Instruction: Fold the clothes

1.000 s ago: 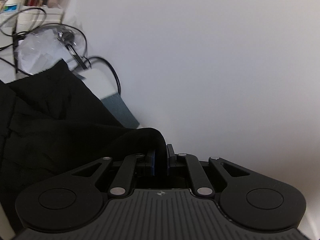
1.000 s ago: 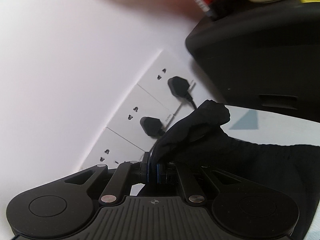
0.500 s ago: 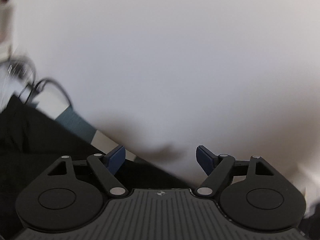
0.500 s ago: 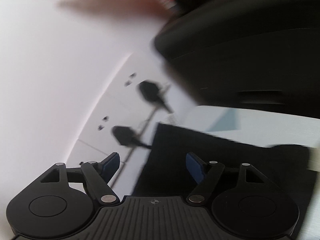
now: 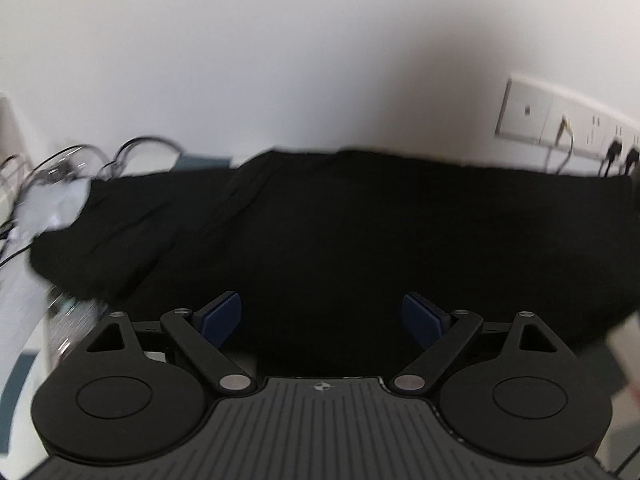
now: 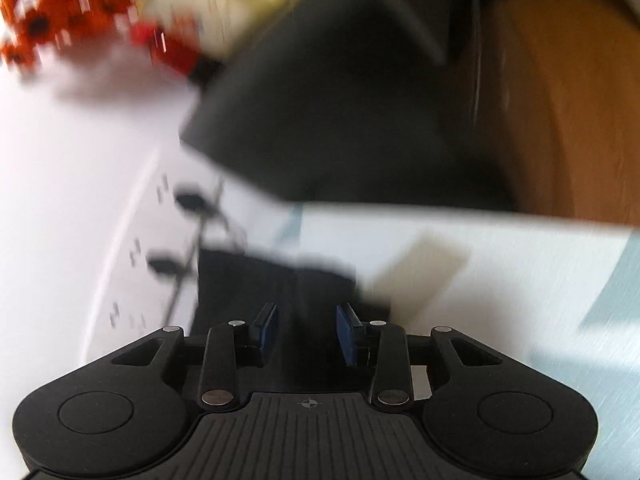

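Note:
A black garment (image 5: 340, 232) lies spread across the white table in the left wrist view, reaching the back wall. My left gripper (image 5: 322, 316) is wide open and empty above its near part. In the blurred right wrist view a corner of the black garment (image 6: 256, 276) lies just ahead of my right gripper (image 6: 306, 332). Its blue pads (image 6: 346, 334) stand partly apart with nothing between them.
Wall sockets with black plugs (image 5: 616, 148) line the wall at right, also in the right wrist view (image 6: 188, 200). Loose cables and clear plastic (image 5: 60, 196) lie at left. A dark box (image 6: 340, 120) and red and cream items (image 6: 120, 12) stand beyond the table's right end.
Both grippers were shut on the garment a second ago, then opened and let it go. The left one has pulled back so the whole garment shows. The right jaws have narrowed since half a second ago.

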